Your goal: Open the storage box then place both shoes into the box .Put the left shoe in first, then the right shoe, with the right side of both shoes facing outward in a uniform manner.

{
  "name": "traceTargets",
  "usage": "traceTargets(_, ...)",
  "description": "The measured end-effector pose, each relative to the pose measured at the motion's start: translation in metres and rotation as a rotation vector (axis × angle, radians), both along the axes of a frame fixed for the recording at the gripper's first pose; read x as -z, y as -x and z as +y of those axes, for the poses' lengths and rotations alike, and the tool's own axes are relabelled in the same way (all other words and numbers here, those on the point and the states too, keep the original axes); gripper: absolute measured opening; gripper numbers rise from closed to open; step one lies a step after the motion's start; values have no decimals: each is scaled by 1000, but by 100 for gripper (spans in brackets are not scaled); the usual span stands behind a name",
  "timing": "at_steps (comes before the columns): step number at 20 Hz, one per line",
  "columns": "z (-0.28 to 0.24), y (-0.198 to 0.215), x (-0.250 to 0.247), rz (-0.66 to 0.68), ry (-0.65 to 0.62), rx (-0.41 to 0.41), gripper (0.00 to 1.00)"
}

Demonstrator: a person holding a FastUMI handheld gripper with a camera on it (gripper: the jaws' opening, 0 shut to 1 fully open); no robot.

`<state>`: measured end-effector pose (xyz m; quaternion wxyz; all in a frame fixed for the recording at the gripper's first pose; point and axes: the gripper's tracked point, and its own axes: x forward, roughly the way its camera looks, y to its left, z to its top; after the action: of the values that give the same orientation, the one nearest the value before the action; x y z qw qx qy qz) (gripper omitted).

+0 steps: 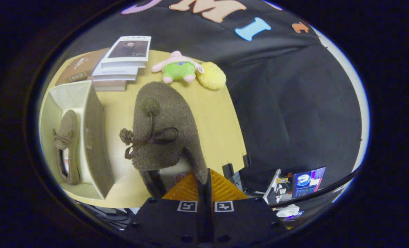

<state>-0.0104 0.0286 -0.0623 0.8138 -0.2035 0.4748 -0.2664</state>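
Gripping the rim of a brown fleece shoe point(163, 127), the gripper point(204, 187) holds it lifted above the yellow desk point(215, 113), jaws clenched on the edge of the shoe's opening. The shoe runs lengthwise straight ahead of the jaws, its bow facing the camera. The open storage box point(87, 137) sits on the desk to the shoe's side, near but apart, with the other shoe point(66, 144) already lying inside. The coming move probably turns on carrying the held shoe sideways over the box wall. Books point(118, 62) and plush toys point(187, 70) lie beyond.
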Motion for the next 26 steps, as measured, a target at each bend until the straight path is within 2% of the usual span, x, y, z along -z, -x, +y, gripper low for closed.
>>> traceTargets(4, 68, -6, -15, -28, -52, -45, 4)
traceTargets(8, 137, -15, 4, 10, -164, -93, 4)
traceTargets(12, 174, -25, 37, 64, -210, -90, 4)
traceTargets(19, 187, -33, 113, 164, -257, -51, 4)
traceTargets(26, 174, -40, 127, 212, -237, -75, 7)
